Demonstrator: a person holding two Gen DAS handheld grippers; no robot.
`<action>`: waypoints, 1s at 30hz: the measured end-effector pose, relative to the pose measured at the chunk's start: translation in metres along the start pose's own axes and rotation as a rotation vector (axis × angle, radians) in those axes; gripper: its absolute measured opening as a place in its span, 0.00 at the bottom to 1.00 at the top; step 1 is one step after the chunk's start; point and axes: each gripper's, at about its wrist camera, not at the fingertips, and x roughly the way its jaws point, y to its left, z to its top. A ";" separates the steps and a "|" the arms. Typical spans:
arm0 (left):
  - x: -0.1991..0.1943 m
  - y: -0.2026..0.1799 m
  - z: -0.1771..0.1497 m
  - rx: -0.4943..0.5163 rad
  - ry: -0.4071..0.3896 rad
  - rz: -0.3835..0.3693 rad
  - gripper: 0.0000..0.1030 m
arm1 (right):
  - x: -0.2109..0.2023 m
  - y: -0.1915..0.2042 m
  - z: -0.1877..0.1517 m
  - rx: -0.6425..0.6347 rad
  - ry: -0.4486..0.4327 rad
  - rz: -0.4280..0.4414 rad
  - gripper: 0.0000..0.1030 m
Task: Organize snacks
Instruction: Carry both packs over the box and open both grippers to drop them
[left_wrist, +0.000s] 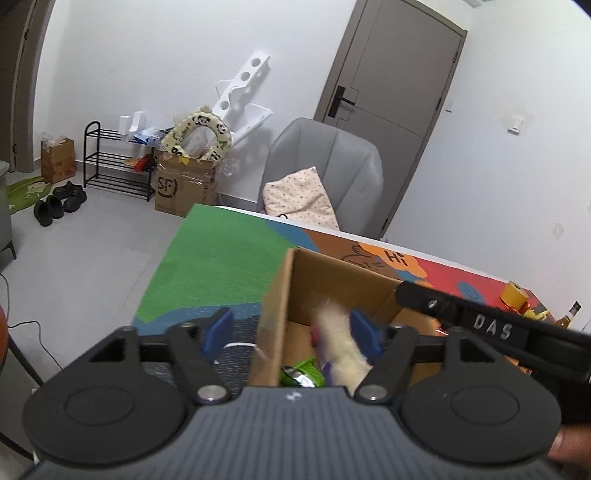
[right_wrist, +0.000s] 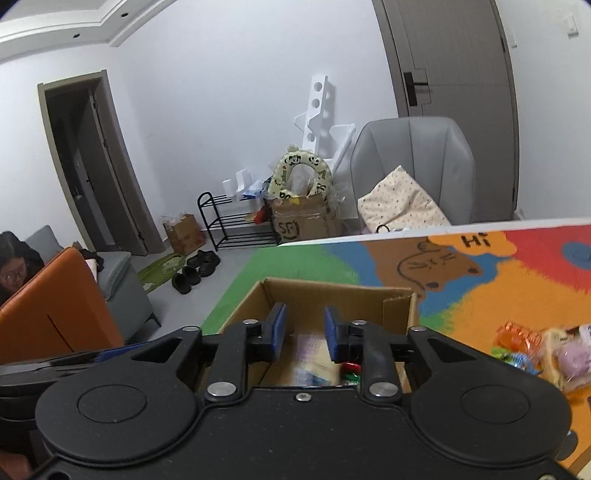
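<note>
Snacks sit in two places — several inside the open cardboard box (right_wrist: 325, 295) near the table's left end, and a loose heap of crinkly wrapped packets (right_wrist: 539, 350) further right on the painted tabletop (right_wrist: 517, 280). Left gripper (left_wrist: 291, 328) hangs over the box, jaws wide apart, a pale blurred packet (left_wrist: 343, 343) loose between them — likely just let go. Right gripper (right_wrist: 304, 332) hovers over the box, jaws slightly apart, pinching nothing.

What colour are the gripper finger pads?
Blue pads, clearest in the right wrist view.
</note>
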 end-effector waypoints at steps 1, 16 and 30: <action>-0.003 0.004 0.000 -0.004 -0.005 0.007 0.77 | -0.001 0.000 -0.001 0.007 0.000 -0.009 0.29; -0.024 0.021 -0.007 0.007 0.005 0.027 0.94 | -0.028 -0.006 -0.021 0.051 0.000 -0.105 0.64; -0.032 -0.019 -0.014 0.061 -0.001 -0.037 0.96 | -0.074 -0.042 -0.035 0.099 -0.043 -0.170 0.79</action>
